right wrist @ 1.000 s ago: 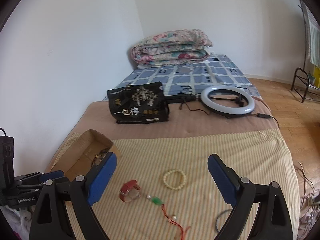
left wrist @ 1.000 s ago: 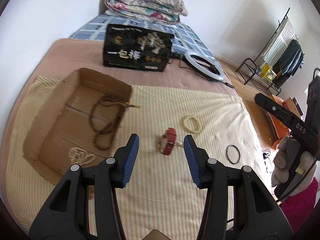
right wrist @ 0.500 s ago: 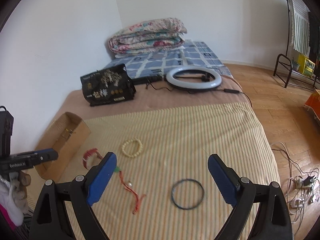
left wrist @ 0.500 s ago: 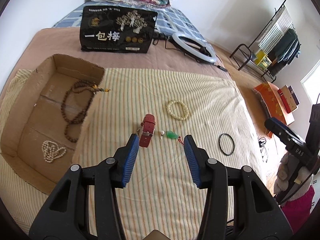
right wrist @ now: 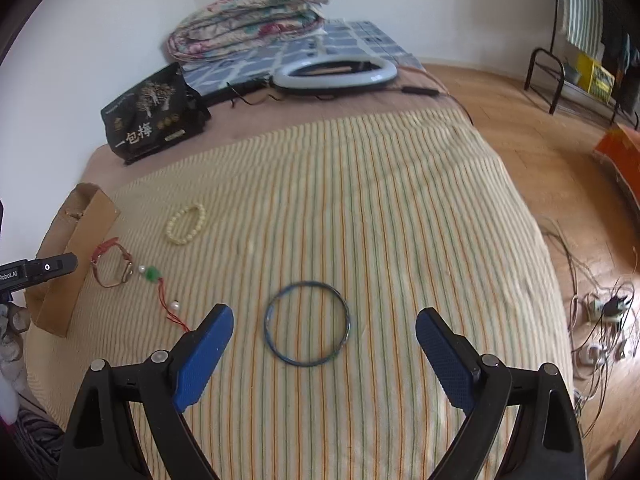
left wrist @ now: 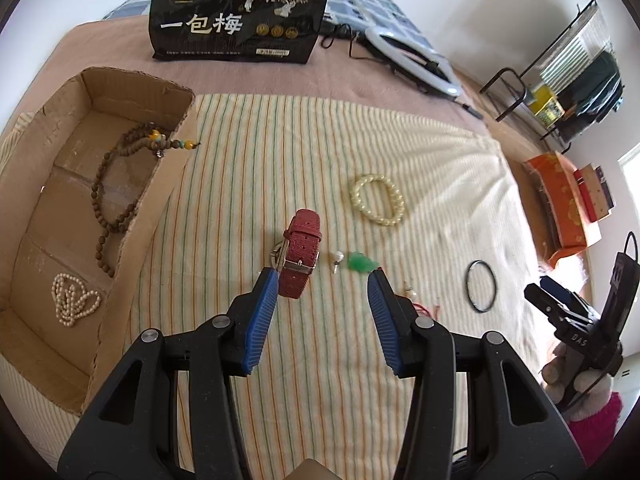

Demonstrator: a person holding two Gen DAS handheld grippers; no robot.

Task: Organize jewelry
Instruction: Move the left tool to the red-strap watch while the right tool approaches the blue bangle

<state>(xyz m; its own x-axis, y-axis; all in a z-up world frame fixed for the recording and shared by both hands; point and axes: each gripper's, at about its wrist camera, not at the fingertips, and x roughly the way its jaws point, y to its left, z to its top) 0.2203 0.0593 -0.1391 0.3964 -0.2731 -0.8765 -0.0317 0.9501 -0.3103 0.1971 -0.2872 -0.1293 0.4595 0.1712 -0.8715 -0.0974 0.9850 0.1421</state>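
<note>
- Left gripper point(left wrist: 322, 280): jaws parted, nothing between the pads. It has come lower and closer to the striped cloth point(left wrist: 248, 368) than a second ago; the red watch point(left wrist: 301, 258) now sits just ahead of the left pad, touching nothing.
- Right gripper point(right wrist: 324, 322): jaws wide apart, empty. A second ago it faced the watch and the cream bracelet; it has swung over, and the dark bangle point(right wrist: 308, 323) now lies on the cloth between and just ahead of its fingertips, clear of both.
- Green pendant point(left wrist: 361, 263) with a red cord lies just right of the watch, ahead of the left gripper's gap.
- Cream bead bracelet point(left wrist: 378, 205) lies farther out, apart from both grippers.
- Only the left view looks into the cardboard box point(left wrist: 132, 216): brown bead necklace point(left wrist: 114, 184) and a small white bead strand point(left wrist: 72, 300) inside.
- Only the right view shows the folded quilt point(right wrist: 248, 26) whole; both show the black bag point(left wrist: 240, 12) and ring light point(right wrist: 334, 70) beyond.
</note>
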